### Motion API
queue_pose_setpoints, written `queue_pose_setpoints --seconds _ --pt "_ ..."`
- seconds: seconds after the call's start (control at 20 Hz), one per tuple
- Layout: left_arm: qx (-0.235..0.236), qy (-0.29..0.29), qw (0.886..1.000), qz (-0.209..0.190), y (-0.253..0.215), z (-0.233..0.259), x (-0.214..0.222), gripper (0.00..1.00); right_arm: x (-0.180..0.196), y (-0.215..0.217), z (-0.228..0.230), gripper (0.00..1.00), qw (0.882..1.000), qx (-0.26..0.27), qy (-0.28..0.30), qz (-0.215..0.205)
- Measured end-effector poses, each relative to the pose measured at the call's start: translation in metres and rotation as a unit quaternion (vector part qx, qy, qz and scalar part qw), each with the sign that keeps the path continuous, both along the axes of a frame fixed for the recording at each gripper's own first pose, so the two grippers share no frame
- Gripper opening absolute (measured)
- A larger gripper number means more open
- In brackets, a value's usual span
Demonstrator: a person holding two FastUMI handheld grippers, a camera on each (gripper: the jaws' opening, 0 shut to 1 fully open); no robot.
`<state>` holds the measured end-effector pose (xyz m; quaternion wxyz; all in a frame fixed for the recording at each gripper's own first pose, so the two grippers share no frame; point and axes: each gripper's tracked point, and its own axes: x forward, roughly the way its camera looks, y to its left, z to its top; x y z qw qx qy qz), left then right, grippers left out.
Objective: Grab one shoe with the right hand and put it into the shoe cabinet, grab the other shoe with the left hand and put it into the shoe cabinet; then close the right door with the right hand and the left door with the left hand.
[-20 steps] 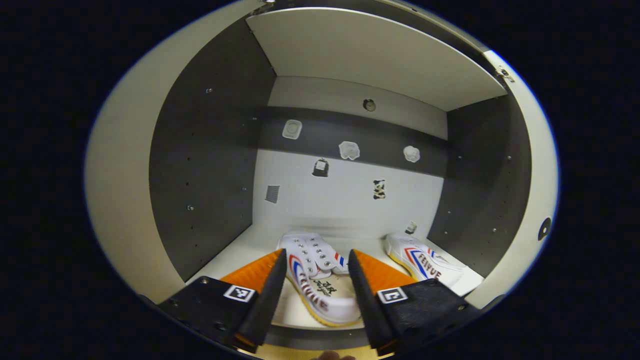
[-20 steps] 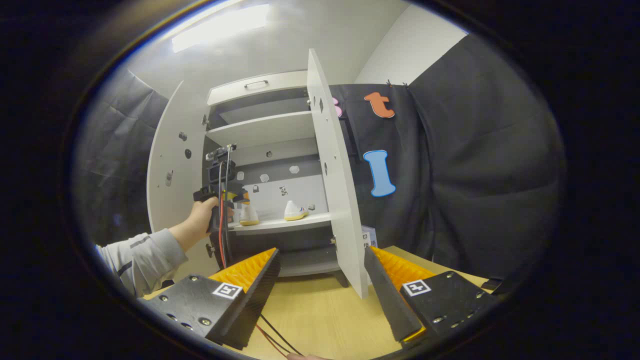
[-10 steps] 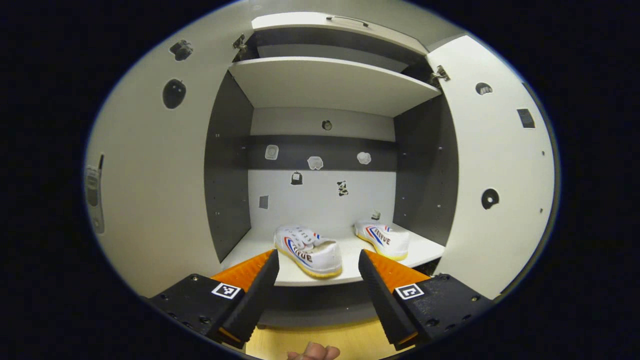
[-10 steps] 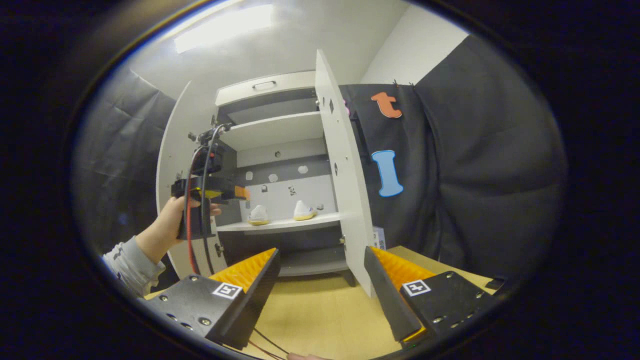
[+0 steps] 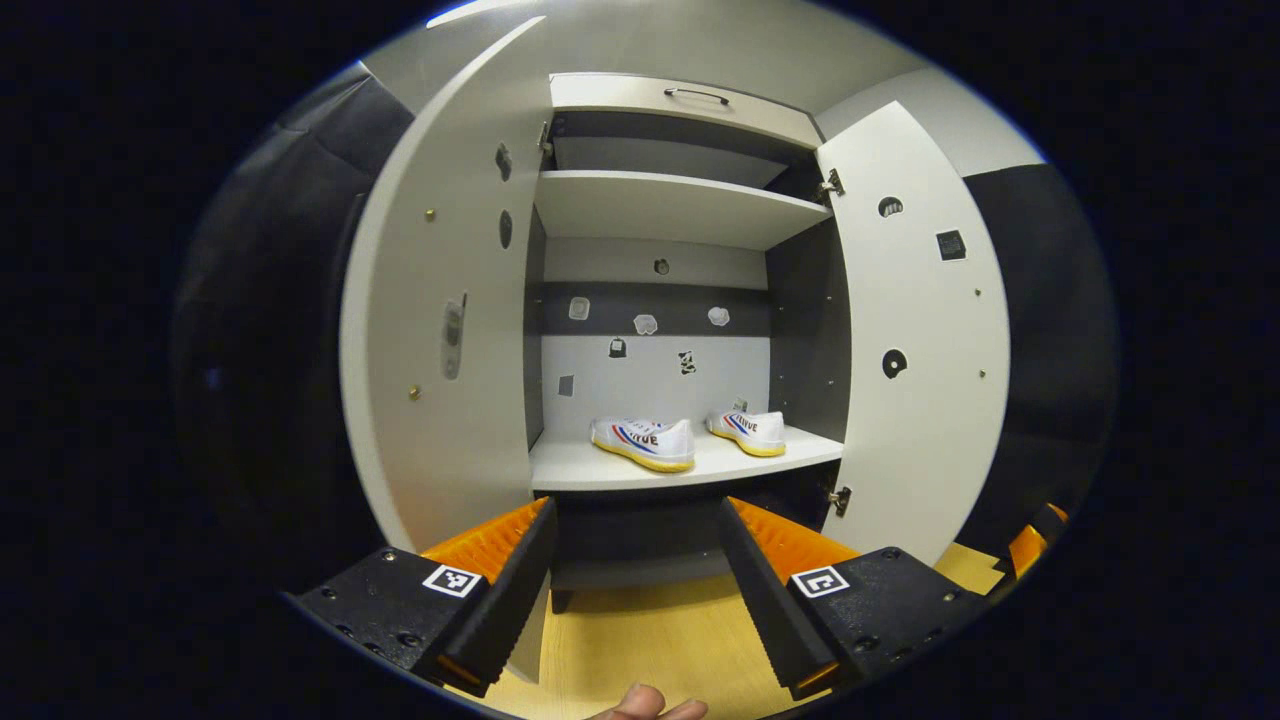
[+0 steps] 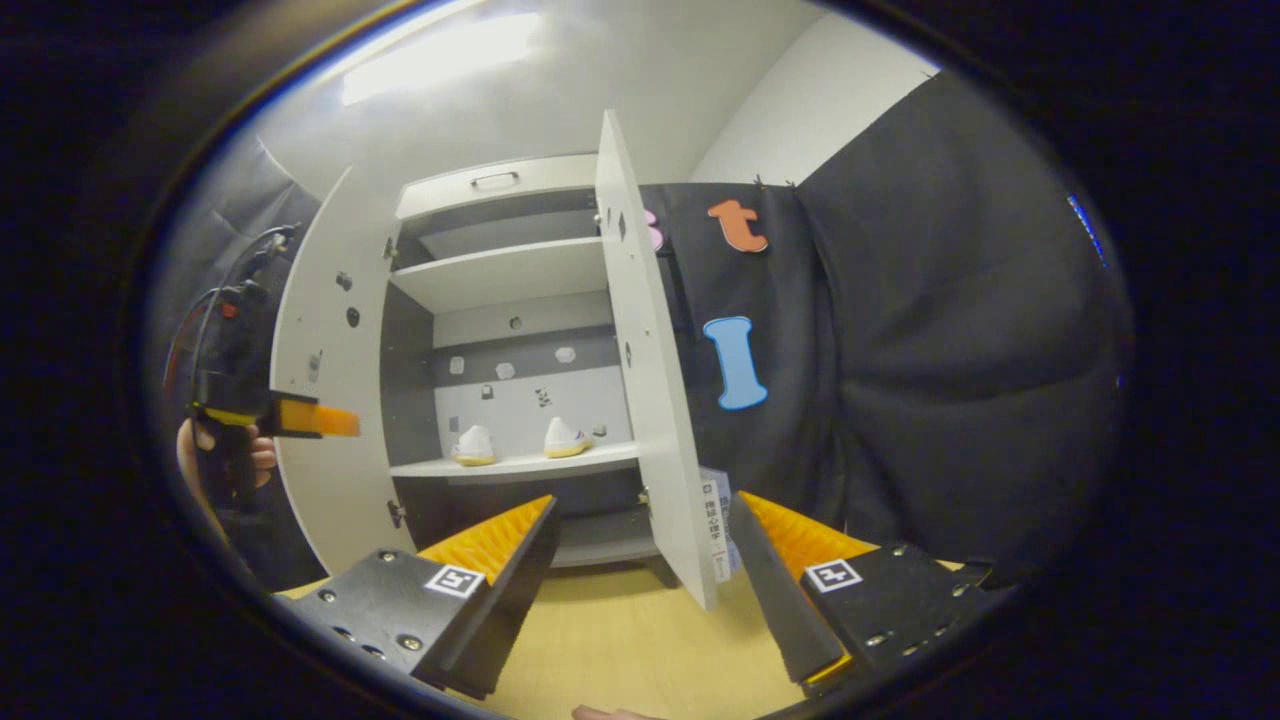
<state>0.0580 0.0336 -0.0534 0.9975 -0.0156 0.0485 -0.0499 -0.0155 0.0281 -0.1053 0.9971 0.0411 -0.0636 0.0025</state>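
Left gripper (image 5: pixel 635 560) farther back from shoe cabinet (image 5: pixel 660 210).

Two shoes (image 5: pixel 645 442) on cabinet shelf (image 5: pixel 690 466)

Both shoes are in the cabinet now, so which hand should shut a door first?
Probably the right. The right tongs hang open, with the right door edge just ahead. The left tongs face the shelf, left door off to one side.

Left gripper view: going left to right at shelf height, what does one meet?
Left door → left shoe → right shoe → right door.
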Motion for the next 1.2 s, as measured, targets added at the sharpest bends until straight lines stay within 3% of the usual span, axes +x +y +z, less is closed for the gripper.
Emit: queue_pose_setpoints --seconds 0.15,0.3,0.5,0.8,0.95,1.2 --pt "-0.018 0.008 1.0 -0.01 0.009 -0.018 -0.032 0.96 0.01 -0.005 0.005 0.98 0.999 -0.042 0.021 0.007" --pt "-0.039 0.016 0.999 -0.018 0.02 -0.037 -0.059 0.97 0.03 -0.037 0.034 1.0 0.995 -0.097 0.019 -0.01" --pt "-0.039 0.005 0.999 -0.012 0.047 -0.046 -0.078 0.96 0.056 -0.079 0.071 1.0 0.995 -0.09 0.035 -0.021" --pt "-0.057 -0.027 0.998 -0.027 0.059 -0.039 -0.093 0.96 0.108 -0.12 0.142 1.0 0.993 -0.107 0.036 0.028" --pt "-0.048 -0.041 0.998 -0.023 0.07 -0.038 -0.099 0.96 0.142 -0.141 0.151 1.0 0.99 -0.125 0.05 0.032" --pt "-0.041 -0.062 0.997 -0.004 0.089 -0.03 -0.101 0.96 0.194 -0.149 0.159 1.0 0.991 -0.108 0.068 0.028"
